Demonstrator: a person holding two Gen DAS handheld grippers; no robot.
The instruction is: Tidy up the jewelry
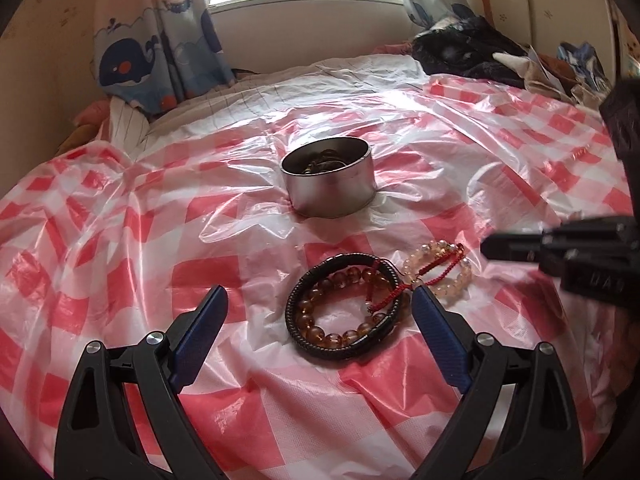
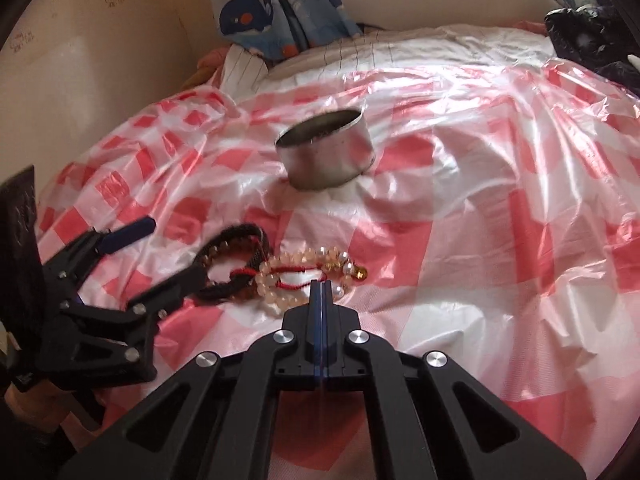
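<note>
A round metal tin (image 1: pixel 329 176) with jewelry inside stands on the red-checked plastic sheet; it also shows in the right wrist view (image 2: pixel 326 156). In front of it lie a black braided bracelet (image 1: pixel 296 300) around an amber bead bracelet (image 1: pixel 340 280), a red cord (image 1: pixel 424 272) and a pale bead bracelet (image 1: pixel 460 276). My left gripper (image 1: pixel 318 296) is open, its fingers on either side of the black bracelet. My right gripper (image 2: pixel 321 286) is shut and empty, its tips just short of the pale bead bracelet (image 2: pixel 280 280) and red cord (image 2: pixel 296 269). The black bracelet (image 2: pixel 236 240) lies left of it.
The sheet (image 1: pixel 200 272) covers a bed. Whale-print curtains (image 1: pixel 160 52) hang at the back left under a window. Dark clothes and clutter (image 1: pixel 472 52) pile at the back right. A wall (image 2: pixel 80 60) runs along the left.
</note>
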